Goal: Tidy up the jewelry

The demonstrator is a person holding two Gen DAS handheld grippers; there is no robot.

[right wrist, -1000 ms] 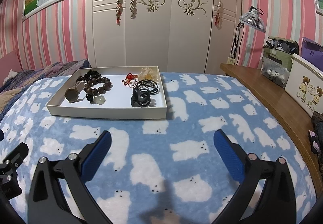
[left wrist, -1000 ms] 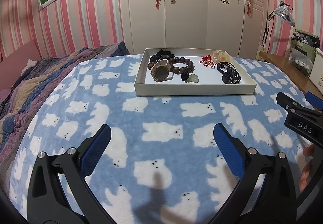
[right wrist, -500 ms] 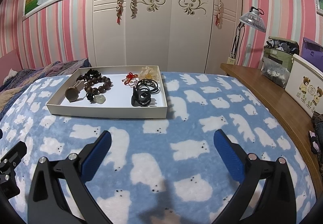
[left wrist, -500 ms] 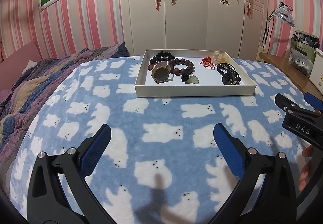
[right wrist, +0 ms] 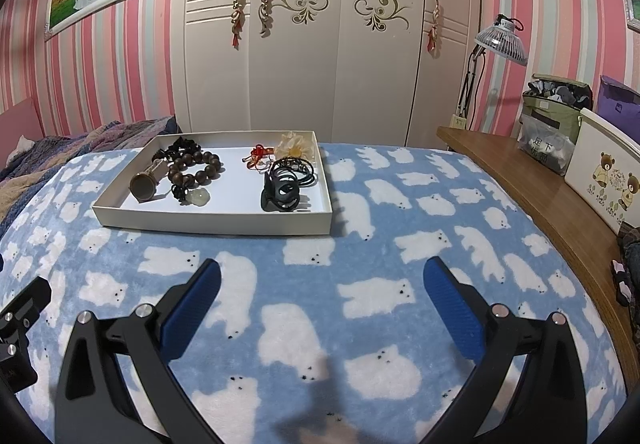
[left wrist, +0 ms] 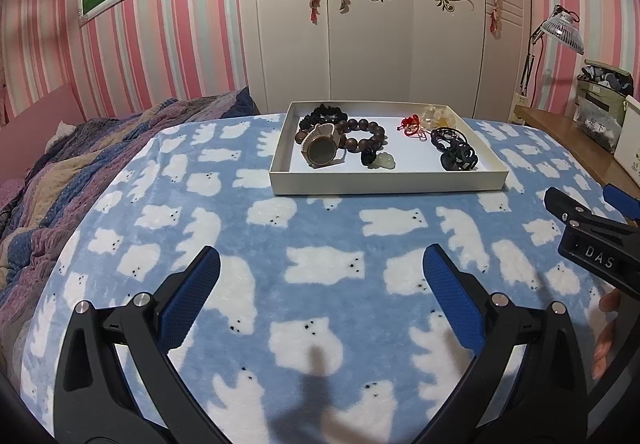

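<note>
Nearest, the left gripper and right gripper both hover spread wide and empty above the bear-print blanket, and "DAS" is printed on the right one's body in the left view. Farther off, the white tray on the blanket holds the jewelry: a watch, wooden bead bracelet, jade pendant and black cords.

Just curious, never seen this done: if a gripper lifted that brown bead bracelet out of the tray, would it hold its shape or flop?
The bead bracelet would probably sag: it looks like separate round beads on a string, so only the pinched bead stays put. The smooth, round beads may slip between the pads. It lies against the watch and a dark bracelet, so lifting it could drag those.
</note>
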